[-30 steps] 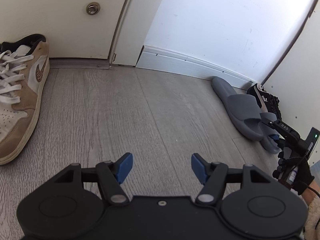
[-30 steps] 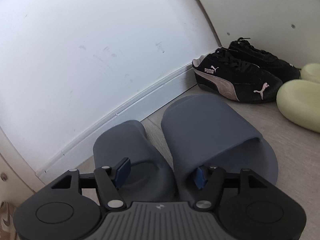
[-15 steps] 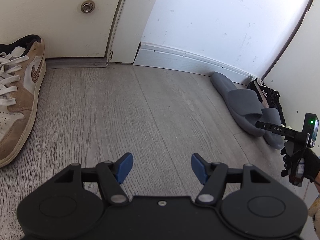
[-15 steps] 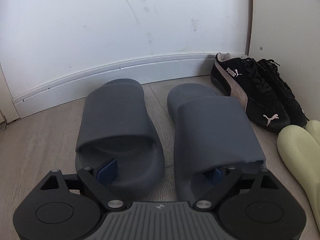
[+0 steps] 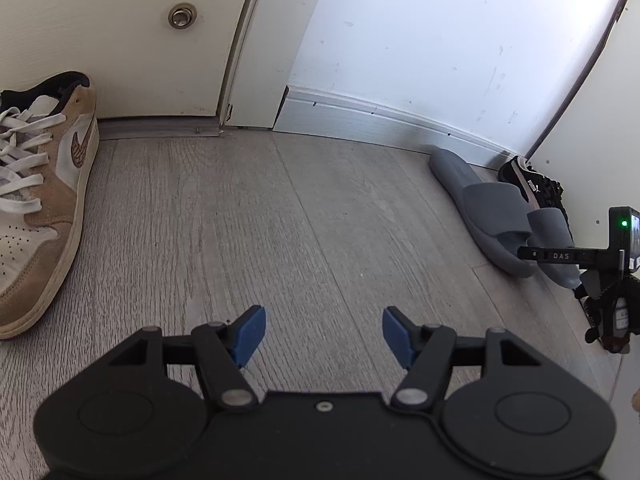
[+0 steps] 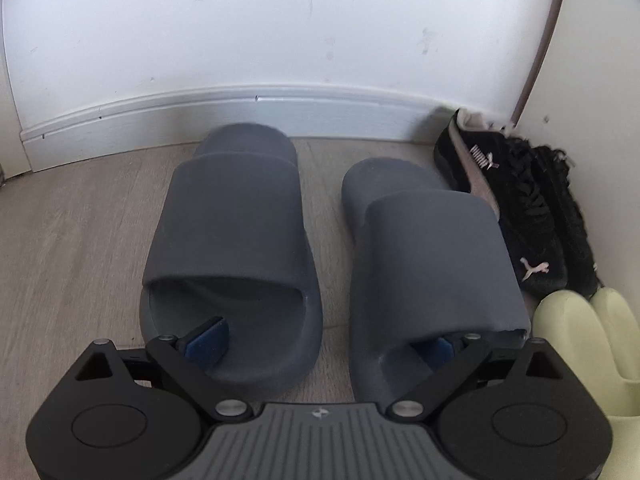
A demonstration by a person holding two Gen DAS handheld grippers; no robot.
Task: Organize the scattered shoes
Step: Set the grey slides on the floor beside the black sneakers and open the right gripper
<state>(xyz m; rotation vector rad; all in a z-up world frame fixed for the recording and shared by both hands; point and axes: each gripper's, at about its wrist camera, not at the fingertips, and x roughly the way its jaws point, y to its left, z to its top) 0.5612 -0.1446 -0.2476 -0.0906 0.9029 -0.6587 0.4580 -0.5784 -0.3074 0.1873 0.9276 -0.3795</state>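
Grey wood-look floor meets a white baseboard; both claws, left and right, gape released.

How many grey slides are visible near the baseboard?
2: left grey slide and right grey slide, side by side, toes toward the baseboard, beside the black sneakers.

Two slides lay side by side on the floor, toes toward the wall. A pair of sneakers sat just right of them in the corner. Two foam shoes lay in front of the sneakers. One big sneaker lay far left, by the door.
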